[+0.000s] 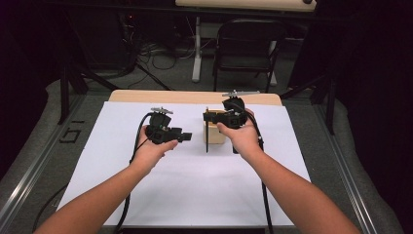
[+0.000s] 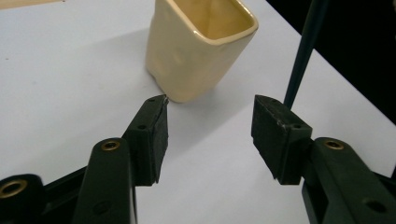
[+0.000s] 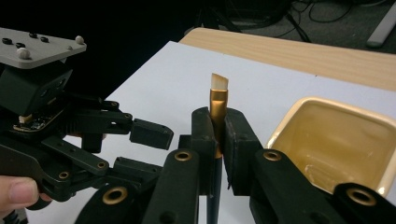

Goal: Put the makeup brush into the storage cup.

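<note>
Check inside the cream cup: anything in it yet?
The cream cup looks empty: bare glazed walls and floor in the right gripper view. The right gripper holds the brush beside it. The near corner is hidden by that gripper.

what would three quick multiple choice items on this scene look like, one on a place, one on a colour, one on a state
1. Where does the cream square ceramic cup stand?
A. on the white sheet covering the table
B. on the folding chair
C. on the floor

2. What colour is the metal band under the bristles of the dark-handled brush?
A. red
B. gold
C. blue

3. How do the jaws of the left gripper stand?
A. clamped on the cup
C. apart with nothing between them
B. clamped on the brush

Answers: 1 A, the left gripper view shows the cup's base on the sheet. 2 B, the right gripper view shows a gold band in the right gripper. 3 C, only bare sheet lies between the pads.
</note>
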{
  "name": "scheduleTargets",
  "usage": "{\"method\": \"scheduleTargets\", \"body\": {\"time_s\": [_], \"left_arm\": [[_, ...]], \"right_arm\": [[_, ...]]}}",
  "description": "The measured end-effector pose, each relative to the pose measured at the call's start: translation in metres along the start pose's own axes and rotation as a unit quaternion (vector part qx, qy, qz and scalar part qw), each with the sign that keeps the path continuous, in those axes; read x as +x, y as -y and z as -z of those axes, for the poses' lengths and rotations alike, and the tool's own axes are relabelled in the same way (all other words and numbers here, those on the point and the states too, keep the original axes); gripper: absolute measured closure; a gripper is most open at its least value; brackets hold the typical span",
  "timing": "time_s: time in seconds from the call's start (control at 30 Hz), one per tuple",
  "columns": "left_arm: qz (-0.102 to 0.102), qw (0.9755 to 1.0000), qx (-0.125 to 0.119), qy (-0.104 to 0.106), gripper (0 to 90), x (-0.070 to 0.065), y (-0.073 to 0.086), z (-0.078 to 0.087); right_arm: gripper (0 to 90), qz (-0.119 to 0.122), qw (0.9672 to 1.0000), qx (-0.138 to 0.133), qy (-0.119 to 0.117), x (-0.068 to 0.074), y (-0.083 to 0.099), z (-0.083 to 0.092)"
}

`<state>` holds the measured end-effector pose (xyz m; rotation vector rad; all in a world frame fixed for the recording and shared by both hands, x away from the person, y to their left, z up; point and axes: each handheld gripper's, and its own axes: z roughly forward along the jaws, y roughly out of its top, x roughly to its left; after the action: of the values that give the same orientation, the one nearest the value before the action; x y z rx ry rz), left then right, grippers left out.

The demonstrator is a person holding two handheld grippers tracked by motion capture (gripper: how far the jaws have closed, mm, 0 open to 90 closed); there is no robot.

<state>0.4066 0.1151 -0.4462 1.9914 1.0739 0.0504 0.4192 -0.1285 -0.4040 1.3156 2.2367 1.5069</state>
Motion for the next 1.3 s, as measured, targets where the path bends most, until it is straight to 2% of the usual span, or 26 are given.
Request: {"method": "scheduleTargets", "body": {"time_s": [0.23, 0.43, 0.5, 0.63, 0.73, 0.93, 1.1, 1.3], "left_arm": [[-0.017, 0.9995, 0.011, -0.024, 41.5, 0.002, 0.0, 0.003], [-0.02, 0.999, 0.016, -0.037, 38.2, 0.005, 0.001, 0.004], [-0.023, 0.9983, 0.023, -0.048, 36.7, 0.006, 0.002, 0.004], [-0.037, 0.9966, 0.03, -0.067, 33.5, 0.007, 0.002, 0.005], [-0.036, 0.9963, 0.029, -0.073, 32.3, 0.008, 0.003, 0.007], [-0.051, 0.9935, 0.033, -0.097, 31.4, 0.009, 0.003, 0.009], [-0.052, 0.9927, 0.035, -0.103, 31.5, 0.011, 0.003, 0.012], [-0.05, 0.9927, 0.033, -0.105, 31.5, 0.013, 0.004, 0.015]], "right_arm": [[84.1, 0.03, 0.9993, -0.01, 0.019, 0.004, -0.001, 0.004], [84.0, 0.055, 0.9978, -0.021, 0.031, 0.007, -0.001, 0.007], [84.0, 0.063, 0.997, -0.025, 0.037, 0.008, -0.001, 0.008], [84.0, 0.072, 0.9958, -0.03, 0.049, 0.008, -0.001, 0.009], [84.0, 0.079, 0.9948, -0.032, 0.055, 0.009, -0.002, 0.01], [84.0, 0.093, 0.993, -0.037, 0.063, 0.01, -0.002, 0.013], [84.0, 0.105, 0.991, -0.041, 0.072, 0.011, -0.003, 0.015], [84.1, 0.1, 0.9912, -0.043, 0.075, 0.01, -0.005, 0.017]]}}
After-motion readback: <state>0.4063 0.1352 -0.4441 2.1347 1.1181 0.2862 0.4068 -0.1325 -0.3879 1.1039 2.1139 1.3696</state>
